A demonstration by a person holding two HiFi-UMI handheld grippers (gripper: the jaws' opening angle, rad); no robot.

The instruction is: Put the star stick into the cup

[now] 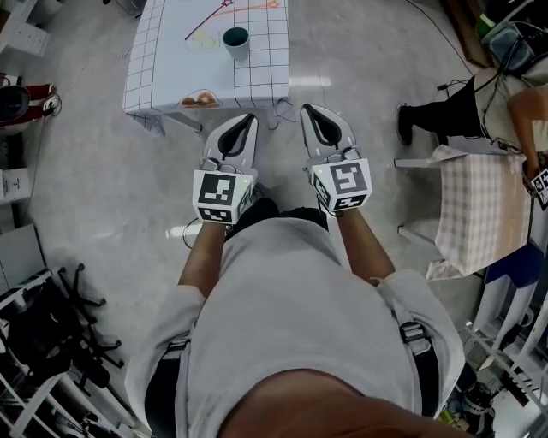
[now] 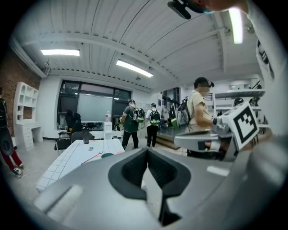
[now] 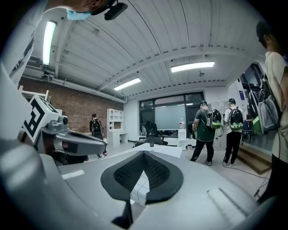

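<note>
A dark teal cup (image 1: 235,39) stands on the white grid-patterned table (image 1: 163,60) ahead of me. The star stick (image 1: 224,12), thin and red-orange, lies flat on the table just behind and to the left of the cup. My left gripper (image 1: 250,118) and right gripper (image 1: 306,109) are side by side in front of my chest, short of the table's near edge, both shut and empty. In the left gripper view the jaws (image 2: 147,151) meet, with the table (image 2: 72,157), cup (image 2: 107,155) and stick (image 2: 92,158) far off to the left. The right gripper (image 3: 144,153) is also shut.
A small dish with orange-brown pieces (image 1: 199,100) sits at the table's near edge. A chair draped in checked cloth (image 1: 475,210) and a seated person (image 1: 462,103) are to my right. Black equipment (image 1: 51,334) fills the lower left. People with backpacks (image 2: 130,123) stand beyond the table.
</note>
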